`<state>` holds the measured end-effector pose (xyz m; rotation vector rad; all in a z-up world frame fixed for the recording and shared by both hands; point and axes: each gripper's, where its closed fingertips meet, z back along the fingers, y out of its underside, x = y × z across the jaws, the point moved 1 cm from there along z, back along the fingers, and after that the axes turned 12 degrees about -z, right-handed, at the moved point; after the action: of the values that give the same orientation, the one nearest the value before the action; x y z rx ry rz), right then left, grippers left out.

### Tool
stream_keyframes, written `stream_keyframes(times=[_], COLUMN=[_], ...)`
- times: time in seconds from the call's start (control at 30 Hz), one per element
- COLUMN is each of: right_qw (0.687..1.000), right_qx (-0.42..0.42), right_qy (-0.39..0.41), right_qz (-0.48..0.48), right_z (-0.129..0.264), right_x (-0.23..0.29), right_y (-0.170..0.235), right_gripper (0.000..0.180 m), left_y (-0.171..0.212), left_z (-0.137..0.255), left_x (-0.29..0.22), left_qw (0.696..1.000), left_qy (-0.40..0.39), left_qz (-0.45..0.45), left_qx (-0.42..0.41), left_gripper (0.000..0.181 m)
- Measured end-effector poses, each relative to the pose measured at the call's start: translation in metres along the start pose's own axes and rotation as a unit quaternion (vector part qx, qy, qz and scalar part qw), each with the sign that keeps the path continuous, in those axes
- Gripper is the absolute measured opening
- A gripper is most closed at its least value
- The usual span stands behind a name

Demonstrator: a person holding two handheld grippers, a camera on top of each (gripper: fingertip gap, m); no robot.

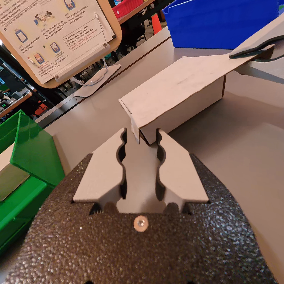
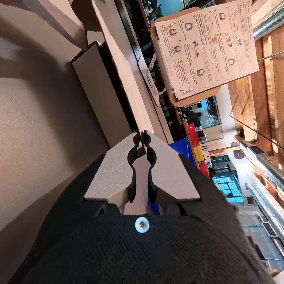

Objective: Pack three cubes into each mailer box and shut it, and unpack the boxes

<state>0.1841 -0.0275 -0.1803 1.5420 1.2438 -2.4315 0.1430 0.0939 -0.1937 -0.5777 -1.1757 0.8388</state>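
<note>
A grey table (image 1: pixel 230 153) sits in a busy workroom. A white box (image 1: pixel 176 95) lies on the table, and its lid flap (image 1: pixel 239 61) sticks out to the side. The right gripper (image 2: pixel 142 134) is squeezed tight on that flap. The left gripper (image 1: pixel 141 132) is open and holds nothing; a corner of the box is between its tips. A green bin (image 1: pixel 30 146) is on the left and a blue bin (image 1: pixel 215 23) is behind.
</note>
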Motion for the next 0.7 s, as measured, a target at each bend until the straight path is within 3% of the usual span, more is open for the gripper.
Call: stream_keyframes(times=[0.7], right_qw=[0.999], right_qx=[-0.016], right_qy=[-0.003], right_qz=[-0.030], right_z=[-0.0040], right_x=[0.0021], right_y=[-0.0010], right_gripper=[0.006], left_y=[-0.0085], left_z=[-0.0033], left_x=[-0.0063], left_qw=[0.999], left_qy=[0.029], left_qz=[-0.016], left_qx=[-0.007], left_gripper=[0.039])
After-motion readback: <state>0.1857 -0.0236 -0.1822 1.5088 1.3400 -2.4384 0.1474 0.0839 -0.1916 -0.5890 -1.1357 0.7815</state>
